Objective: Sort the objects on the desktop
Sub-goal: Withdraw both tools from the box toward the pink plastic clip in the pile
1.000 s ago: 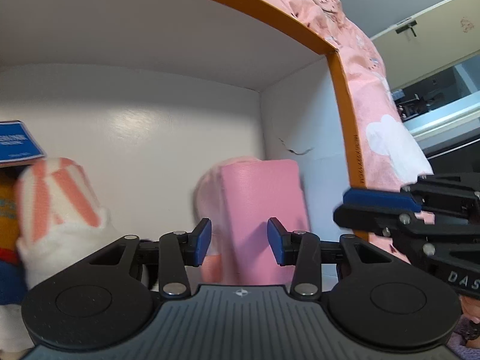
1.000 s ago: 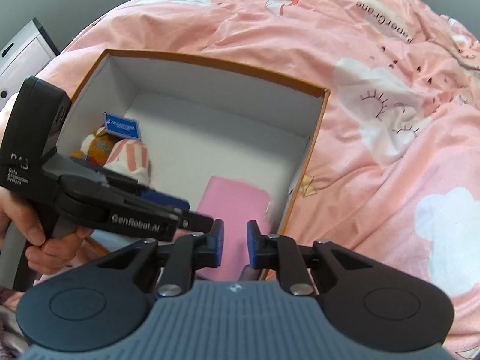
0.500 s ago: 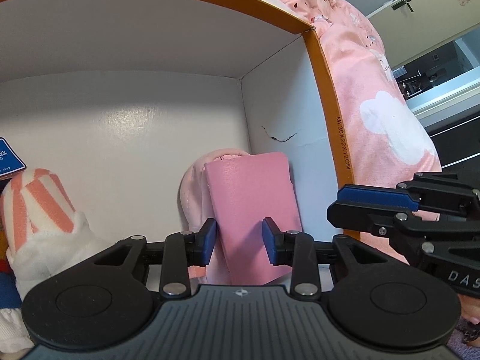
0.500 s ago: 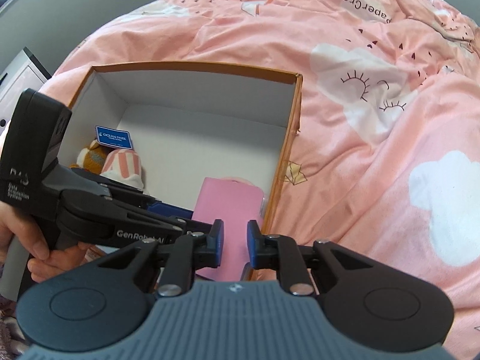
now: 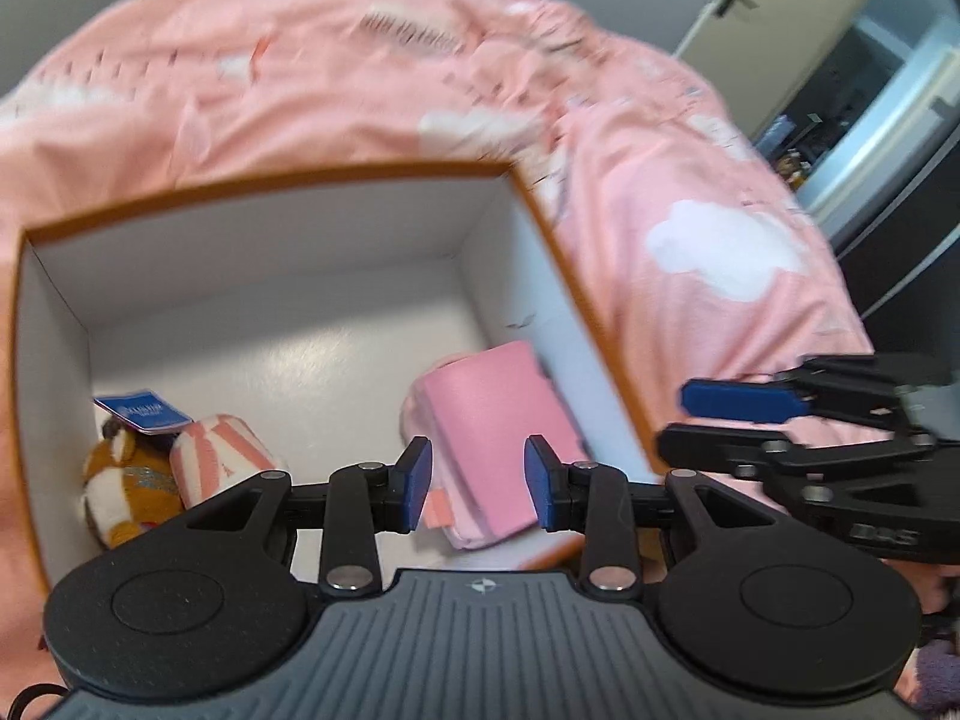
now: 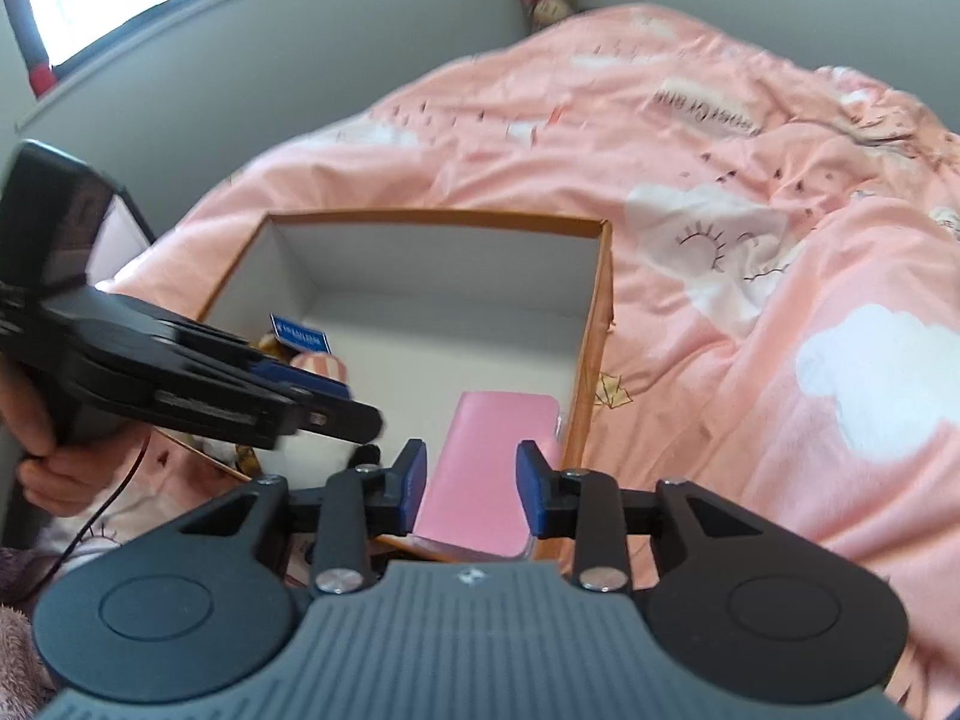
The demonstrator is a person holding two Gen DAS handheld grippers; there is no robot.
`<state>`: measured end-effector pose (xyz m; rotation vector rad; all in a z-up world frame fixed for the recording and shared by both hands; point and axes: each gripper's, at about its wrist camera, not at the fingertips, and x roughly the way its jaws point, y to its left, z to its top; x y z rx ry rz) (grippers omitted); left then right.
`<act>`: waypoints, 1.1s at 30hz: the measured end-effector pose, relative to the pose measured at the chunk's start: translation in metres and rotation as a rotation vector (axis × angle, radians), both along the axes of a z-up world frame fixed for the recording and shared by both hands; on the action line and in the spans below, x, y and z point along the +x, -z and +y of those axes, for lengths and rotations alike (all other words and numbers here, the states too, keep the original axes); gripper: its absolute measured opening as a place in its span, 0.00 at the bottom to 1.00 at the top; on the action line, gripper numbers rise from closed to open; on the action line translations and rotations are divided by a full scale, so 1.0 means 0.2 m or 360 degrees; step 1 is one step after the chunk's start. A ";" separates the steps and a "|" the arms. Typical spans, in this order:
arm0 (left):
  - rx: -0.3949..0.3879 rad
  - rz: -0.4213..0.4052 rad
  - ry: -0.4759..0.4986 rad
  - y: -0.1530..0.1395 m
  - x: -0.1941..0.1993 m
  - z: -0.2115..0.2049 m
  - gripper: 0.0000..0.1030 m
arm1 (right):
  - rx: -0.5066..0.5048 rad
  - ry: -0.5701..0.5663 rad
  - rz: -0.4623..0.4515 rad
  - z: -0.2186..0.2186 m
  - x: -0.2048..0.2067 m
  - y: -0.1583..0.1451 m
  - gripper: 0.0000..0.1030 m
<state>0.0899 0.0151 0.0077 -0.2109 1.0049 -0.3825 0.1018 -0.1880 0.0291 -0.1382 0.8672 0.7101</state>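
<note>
An orange-edged cardboard box (image 5: 540, 222) with a white inside lies on a pink bedspread. In it a pink notebook (image 5: 498, 420) lies by the right wall on a pale pink pouch. A plush toy (image 5: 132, 486) with a blue tag and a pink-striped white sock (image 5: 216, 456) sit at the left. My left gripper (image 5: 477, 483) is open and empty above the box's near side. My right gripper (image 6: 471, 495) is open and empty above the notebook (image 6: 486, 468). The box (image 6: 594, 312) also shows in the right wrist view.
The pink bedspread (image 6: 780, 240) with cloud prints surrounds the box. A grey wall (image 6: 300, 90) stands behind the bed. A doorway (image 5: 870, 90) shows at the far right of the left wrist view. The right gripper's body (image 5: 840, 450) reaches in beside the box.
Both grippers have pulled up and back out of the box. The right gripper's jaws have opened wider. The notebook stays in the box.
</note>
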 end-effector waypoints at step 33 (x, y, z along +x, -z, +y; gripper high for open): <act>0.0878 -0.0153 0.0687 0.25 -0.64 -0.32 0.59 | -0.0169 0.0260 0.0079 -0.05 -0.46 0.40 0.41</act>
